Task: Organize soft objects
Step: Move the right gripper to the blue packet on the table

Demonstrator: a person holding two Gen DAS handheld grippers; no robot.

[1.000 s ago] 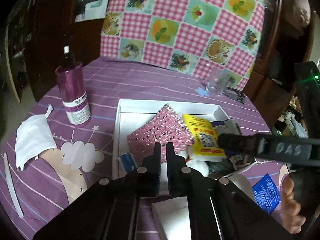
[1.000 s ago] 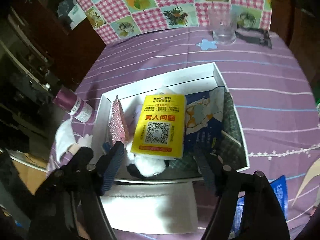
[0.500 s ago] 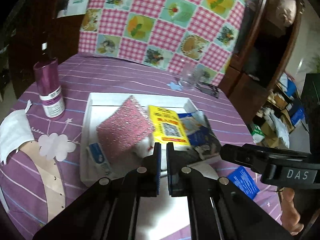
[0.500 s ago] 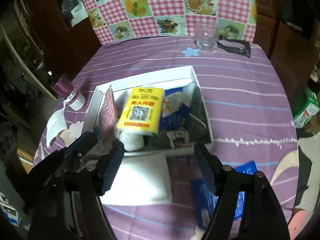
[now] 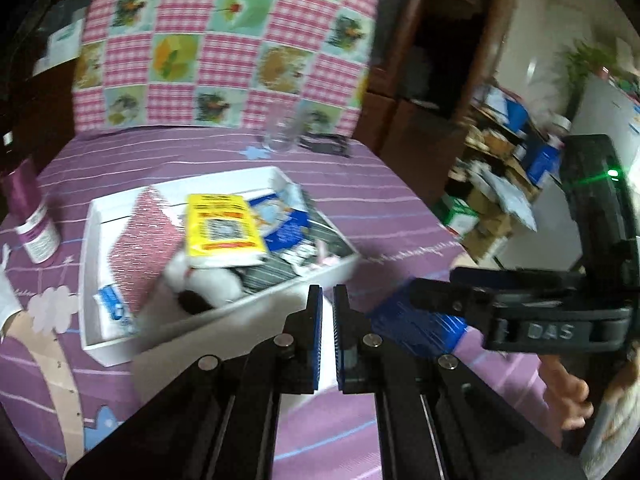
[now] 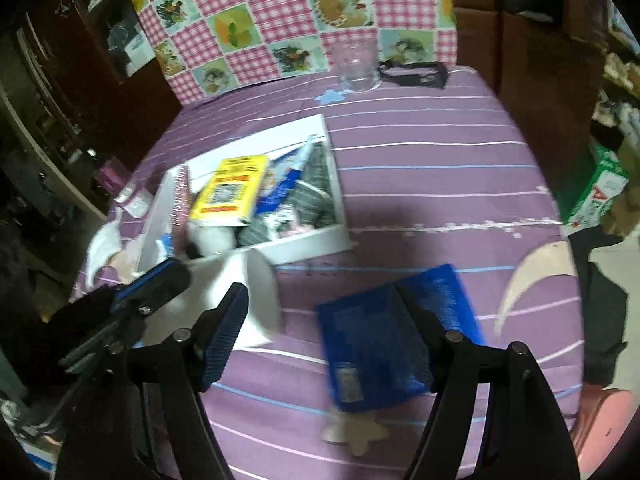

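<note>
A white box (image 5: 224, 316) with low, stiff walls sits on the surface (image 6: 420, 152), which has a purple cloth with thin pale stripes. The box is full of soft things: a shiny yellow pack (image 5: 220, 228) lies on top, a pink sparkly pad (image 5: 140, 240) leans beside it, and a fluffy white toy (image 5: 208, 280) peeks out under the pack. A grey striped cloth (image 6: 312, 196) fills the right end. In front of the box lies a flat white pad (image 6: 256, 296), and to its right a flat blue packet (image 6: 384, 340) with a crinkly skin. The left gripper (image 5: 327, 304) points down at the near edge of the box, its jaws clenched with nothing in them. The right gripper (image 6: 320, 320) tilts down over the blue packet, its jaws spread wide and holding nothing. A clear glass (image 6: 358, 68) stands far back by a checked cushion (image 5: 224, 40).
</note>
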